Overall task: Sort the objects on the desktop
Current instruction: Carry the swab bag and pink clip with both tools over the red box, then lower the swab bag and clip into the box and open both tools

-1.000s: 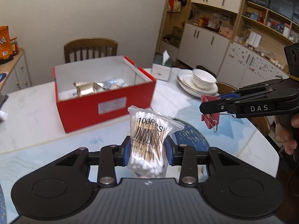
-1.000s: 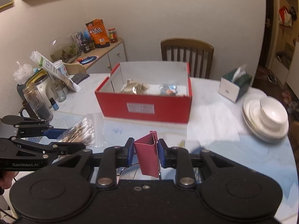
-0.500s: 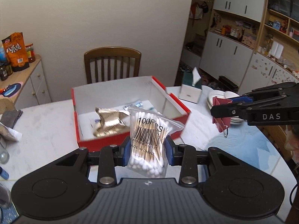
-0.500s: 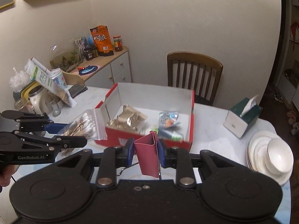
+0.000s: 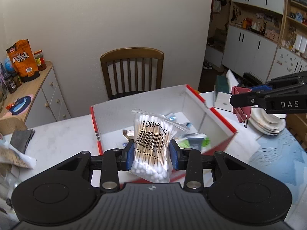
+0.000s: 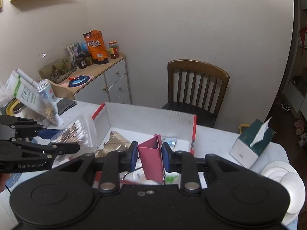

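Observation:
My left gripper [image 5: 151,154] is shut on a clear bag of cotton swabs [image 5: 153,141] with a barcode, held over the near edge of the red box [image 5: 211,107]. My right gripper [image 6: 150,156] is shut on a red binder clip [image 6: 151,159], also above the box's [image 6: 193,132] near side. Inside the white-lined box lie a gold foil packet [image 6: 113,140], small sachets and a green item [image 5: 193,140]. From the left wrist camera, the right gripper [image 5: 240,103] with the clip [image 5: 239,107] hangs at the right. The right wrist camera catches the left gripper [image 6: 63,139] with the swab bag [image 6: 76,132] at the left.
A wooden chair [image 5: 132,71] stands behind the table. A tissue box [image 6: 253,143] and stacked white plates with a bowl [image 5: 266,122] sit to the right. Jars, bags and a folded grey cloth [image 5: 21,138] crowd the left. A sideboard [image 6: 99,78] holds snacks and a fishbowl.
Both grippers have travelled toward the red box with their loads, from the table in front of it to over its near edge. The grips are unchanged.

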{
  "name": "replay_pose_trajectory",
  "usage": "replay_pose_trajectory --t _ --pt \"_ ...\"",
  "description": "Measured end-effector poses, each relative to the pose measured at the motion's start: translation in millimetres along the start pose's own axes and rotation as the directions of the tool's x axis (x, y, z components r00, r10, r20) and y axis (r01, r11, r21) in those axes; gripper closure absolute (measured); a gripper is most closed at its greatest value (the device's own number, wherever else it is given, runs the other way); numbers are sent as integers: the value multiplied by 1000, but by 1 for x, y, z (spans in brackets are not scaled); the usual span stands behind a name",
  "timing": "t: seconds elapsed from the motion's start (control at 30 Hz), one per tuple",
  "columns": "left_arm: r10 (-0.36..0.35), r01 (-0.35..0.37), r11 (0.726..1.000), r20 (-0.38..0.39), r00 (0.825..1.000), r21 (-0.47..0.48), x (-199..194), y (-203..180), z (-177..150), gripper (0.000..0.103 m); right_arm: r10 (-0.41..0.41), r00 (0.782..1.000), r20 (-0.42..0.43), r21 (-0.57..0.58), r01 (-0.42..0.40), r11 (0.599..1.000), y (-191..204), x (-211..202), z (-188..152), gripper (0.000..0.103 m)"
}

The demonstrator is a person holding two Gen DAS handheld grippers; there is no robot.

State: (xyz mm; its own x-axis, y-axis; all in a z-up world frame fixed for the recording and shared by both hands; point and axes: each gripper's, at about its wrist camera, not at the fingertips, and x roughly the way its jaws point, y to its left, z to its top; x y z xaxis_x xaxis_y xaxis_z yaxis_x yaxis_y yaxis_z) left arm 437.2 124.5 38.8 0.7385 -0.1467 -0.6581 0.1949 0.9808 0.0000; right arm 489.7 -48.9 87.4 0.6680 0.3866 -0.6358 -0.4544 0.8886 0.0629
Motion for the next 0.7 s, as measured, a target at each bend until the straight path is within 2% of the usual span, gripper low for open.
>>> replay_pose_trajectory --t 0.37,0.7 --pt "48 -46 998 -44 998 43 53 11 14 68 15 999 -36 12 -15 1000 -7 61 8 78" --pt "34 -32 999 -118 992 12 94 17 14 67 9 997 -79 36 -6 999 -12 103 7 78"
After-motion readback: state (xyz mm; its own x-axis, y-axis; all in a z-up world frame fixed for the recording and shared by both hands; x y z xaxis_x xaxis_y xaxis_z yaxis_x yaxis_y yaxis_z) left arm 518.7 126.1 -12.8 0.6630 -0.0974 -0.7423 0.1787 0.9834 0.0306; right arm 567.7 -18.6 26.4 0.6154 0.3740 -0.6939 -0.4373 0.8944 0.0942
